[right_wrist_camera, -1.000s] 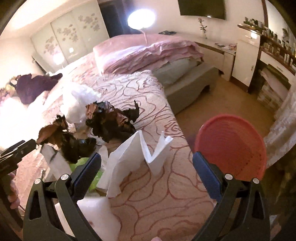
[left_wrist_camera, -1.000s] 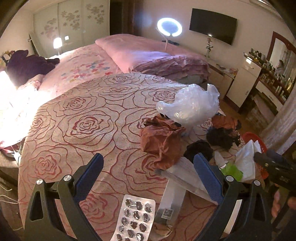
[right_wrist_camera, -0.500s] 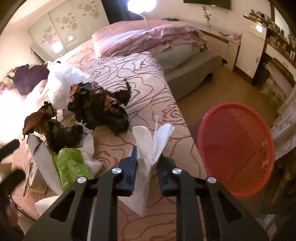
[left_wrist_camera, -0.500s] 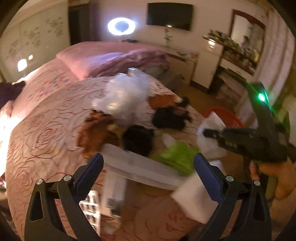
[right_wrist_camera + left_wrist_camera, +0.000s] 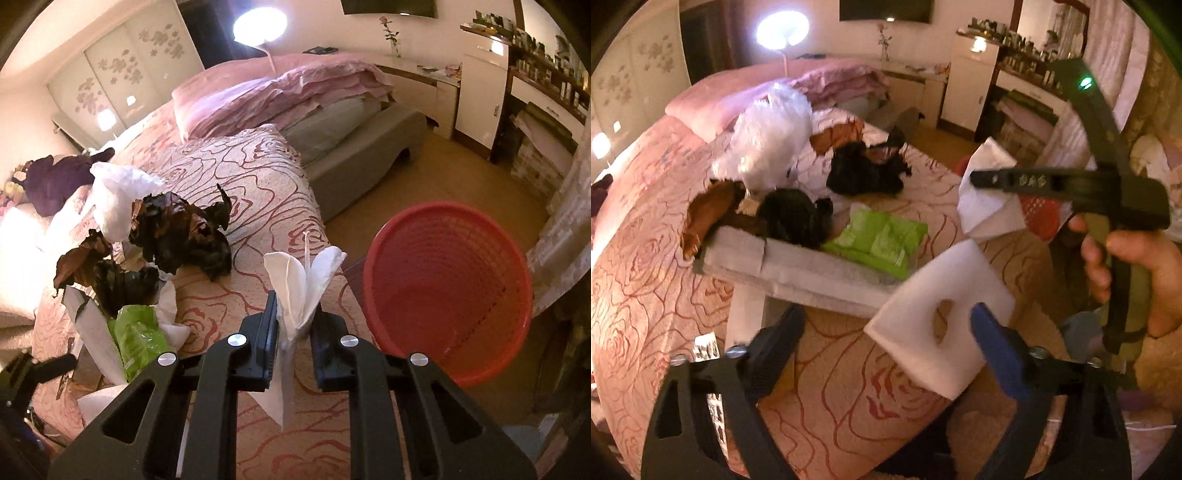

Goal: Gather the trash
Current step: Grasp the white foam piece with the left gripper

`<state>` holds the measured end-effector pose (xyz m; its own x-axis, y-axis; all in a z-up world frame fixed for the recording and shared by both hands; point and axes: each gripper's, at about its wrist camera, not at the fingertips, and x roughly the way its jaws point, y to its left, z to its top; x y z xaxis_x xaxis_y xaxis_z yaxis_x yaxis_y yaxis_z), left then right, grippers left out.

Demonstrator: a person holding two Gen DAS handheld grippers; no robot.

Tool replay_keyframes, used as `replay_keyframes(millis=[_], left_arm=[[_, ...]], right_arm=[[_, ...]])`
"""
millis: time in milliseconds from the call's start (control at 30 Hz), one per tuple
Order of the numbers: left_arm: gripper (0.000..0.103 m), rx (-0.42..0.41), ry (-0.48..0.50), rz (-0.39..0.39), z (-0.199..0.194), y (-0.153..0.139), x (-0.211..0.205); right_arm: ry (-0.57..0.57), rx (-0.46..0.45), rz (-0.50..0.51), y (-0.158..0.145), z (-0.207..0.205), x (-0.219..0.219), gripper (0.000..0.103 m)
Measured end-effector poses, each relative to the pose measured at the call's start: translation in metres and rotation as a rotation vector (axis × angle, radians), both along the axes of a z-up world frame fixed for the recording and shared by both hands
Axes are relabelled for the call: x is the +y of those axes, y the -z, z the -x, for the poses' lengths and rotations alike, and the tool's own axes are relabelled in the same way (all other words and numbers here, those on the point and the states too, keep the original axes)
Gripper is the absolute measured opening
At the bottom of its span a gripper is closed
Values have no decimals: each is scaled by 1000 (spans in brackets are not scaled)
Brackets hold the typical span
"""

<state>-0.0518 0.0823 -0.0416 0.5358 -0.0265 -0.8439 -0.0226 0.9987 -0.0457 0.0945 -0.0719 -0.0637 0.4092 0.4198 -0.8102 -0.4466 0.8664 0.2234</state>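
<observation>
Trash lies in a heap on the rose-patterned bedspread [image 5: 236, 177], and the round red plastic basket [image 5: 448, 291] on the floor is the landmark here. Far to the left of the basket sit the puffy white plastic bag [image 5: 114, 199] and the crumpled dark brown paper [image 5: 181, 232]. A bit nearer, but still left of the basket, lies the bright green plastic packet [image 5: 138, 334]. Near it rests the flat white foam piece with a hole [image 5: 942, 314].

The left gripper [image 5: 886, 332] is spread wide and holds nothing. It hangs just over the foam piece.

Just left of the basket, the right gripper [image 5: 293, 325] is squeezed tight on the folded white paper tissue [image 5: 303, 280]. The tissue is lifted off the bed.

The step in hand looks like carrying the tissue to the basket. Next, the right gripper should go right until the tissue is over the basket's mouth, then let go. The left gripper could then pinch the foam piece.
</observation>
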Motion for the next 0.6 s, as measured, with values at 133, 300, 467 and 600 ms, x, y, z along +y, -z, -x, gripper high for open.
replay_keyframes(millis=[133,300,467,600], left_arm=[[44,49,-29,43,-3,11,8],[23,44,-33,68,-1,11,10],[23,-20,-22,81,6,-5,9],[23,-71,-26,93,7,-19,11]], right_arm=[[8,-5,-6,-2,0,-4,16],[14,-1,-8,-2,1,-6,16],[13,-16,-19,-7,5,-10,16],[17,-48,-19,-15,8,-14,16]])
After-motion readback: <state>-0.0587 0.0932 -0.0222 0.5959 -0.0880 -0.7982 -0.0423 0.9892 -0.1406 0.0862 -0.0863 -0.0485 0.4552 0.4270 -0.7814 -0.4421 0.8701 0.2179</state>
